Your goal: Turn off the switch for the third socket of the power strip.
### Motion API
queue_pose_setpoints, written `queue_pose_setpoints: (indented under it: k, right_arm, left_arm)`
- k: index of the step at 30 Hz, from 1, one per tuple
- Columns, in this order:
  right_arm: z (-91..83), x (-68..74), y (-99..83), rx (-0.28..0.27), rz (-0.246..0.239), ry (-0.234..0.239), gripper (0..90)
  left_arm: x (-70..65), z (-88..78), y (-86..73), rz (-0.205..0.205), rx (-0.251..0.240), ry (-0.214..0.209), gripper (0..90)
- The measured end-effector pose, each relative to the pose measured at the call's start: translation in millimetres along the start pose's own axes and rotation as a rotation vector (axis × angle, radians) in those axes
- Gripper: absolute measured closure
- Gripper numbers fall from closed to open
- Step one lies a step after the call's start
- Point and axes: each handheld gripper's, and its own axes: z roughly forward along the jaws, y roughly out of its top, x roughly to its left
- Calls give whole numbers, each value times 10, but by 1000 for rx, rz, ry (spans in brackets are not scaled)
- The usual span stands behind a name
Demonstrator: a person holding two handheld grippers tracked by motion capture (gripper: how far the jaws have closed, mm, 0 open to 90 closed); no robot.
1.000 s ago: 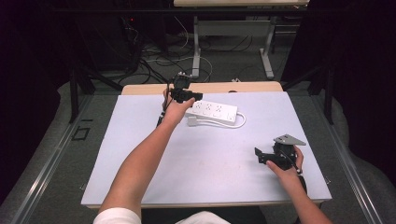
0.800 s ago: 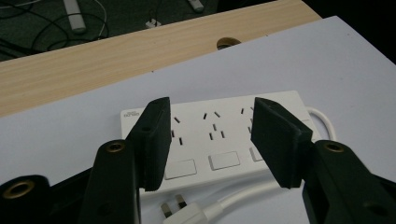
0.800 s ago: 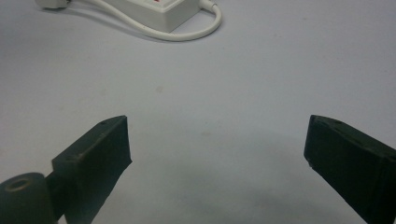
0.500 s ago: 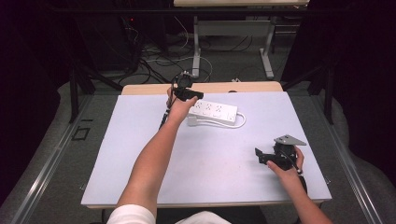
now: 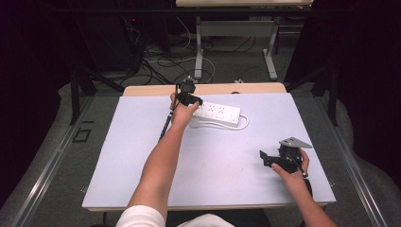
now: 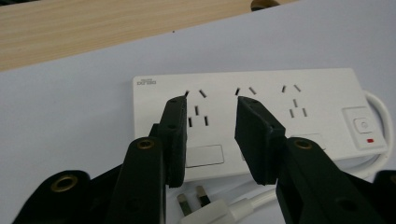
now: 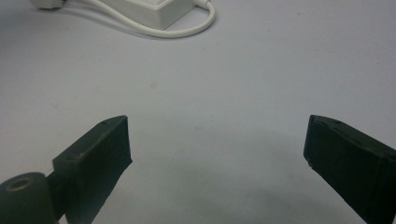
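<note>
White plug (image 6: 201, 212) shows under the closing, empty left tongs (image 6: 210, 135); right tongs (image 7: 217, 154) gape wide.

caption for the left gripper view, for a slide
Left gripper, jaws closing, above a white power strip with its plug in front.

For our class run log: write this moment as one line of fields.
left gripper: jaws just closing, nothing gripped, over power strip | plug: lying loose beside strip | right gripper: open, over bare mat
</note>
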Motion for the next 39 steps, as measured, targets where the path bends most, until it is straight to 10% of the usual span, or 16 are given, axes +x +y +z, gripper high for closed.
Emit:
queue_pose_setpoints:
  k: [11,39]
  right_arm:
    - [0,-10,-8,6,-8,0,73]
    - [2,-11,-20,14,-21,0,79]
  left_arm:
    - [120,119,-54,-37,83,18,763]
    - [99,250,-137,-37,108,20,886]
